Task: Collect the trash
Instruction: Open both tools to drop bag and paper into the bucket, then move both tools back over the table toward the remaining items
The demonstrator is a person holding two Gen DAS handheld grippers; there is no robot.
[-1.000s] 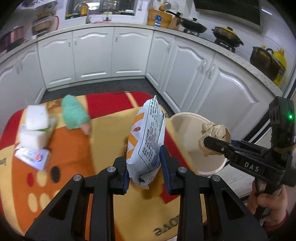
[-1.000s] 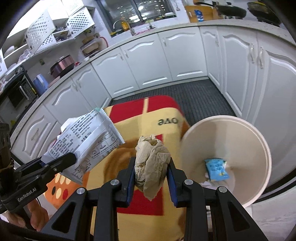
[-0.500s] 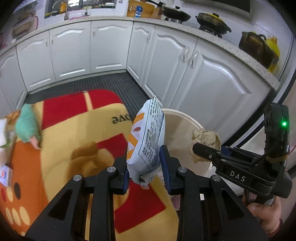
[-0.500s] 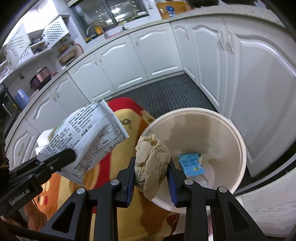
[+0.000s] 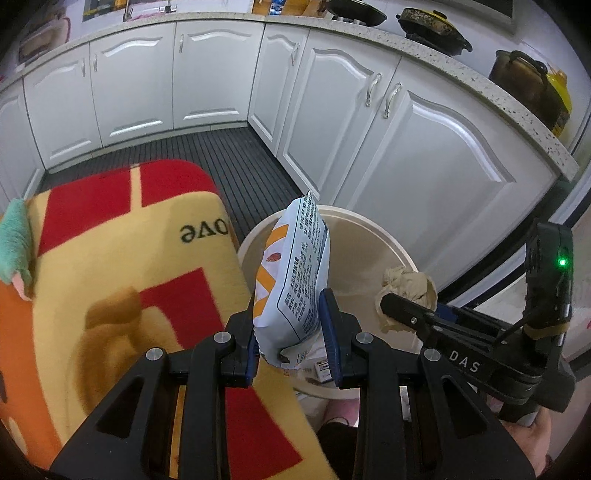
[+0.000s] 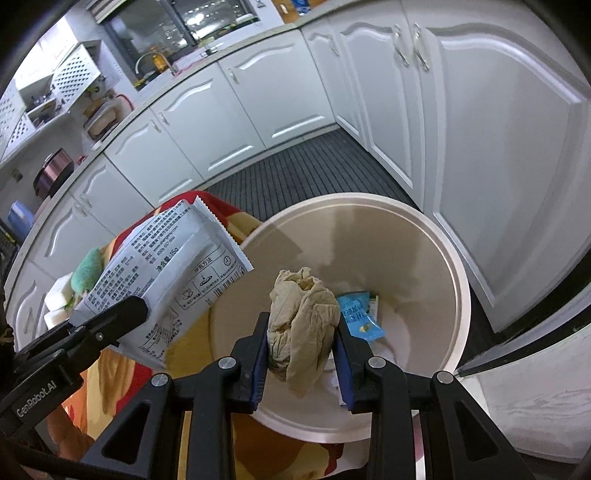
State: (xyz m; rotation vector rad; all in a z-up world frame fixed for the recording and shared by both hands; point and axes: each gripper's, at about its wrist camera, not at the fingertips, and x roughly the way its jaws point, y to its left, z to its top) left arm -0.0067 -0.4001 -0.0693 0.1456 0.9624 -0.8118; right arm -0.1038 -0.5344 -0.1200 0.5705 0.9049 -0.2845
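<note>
Bin [image 6: 458, 288] interior, blue packet [image 6: 360, 319] inside, shows only rightward.

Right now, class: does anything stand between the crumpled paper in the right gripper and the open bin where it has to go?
Nothing visible does. The crumpled paper hangs in the right gripper over the bin, whose mouth is open. The white packet in the left gripper is off to the side, by the rim. A blue wrapper lies inside.

White cabinets [image 5: 207, 70], dark slatted floor [image 6: 295, 170] (pots [image 5: 432, 26] on counter).
</note>
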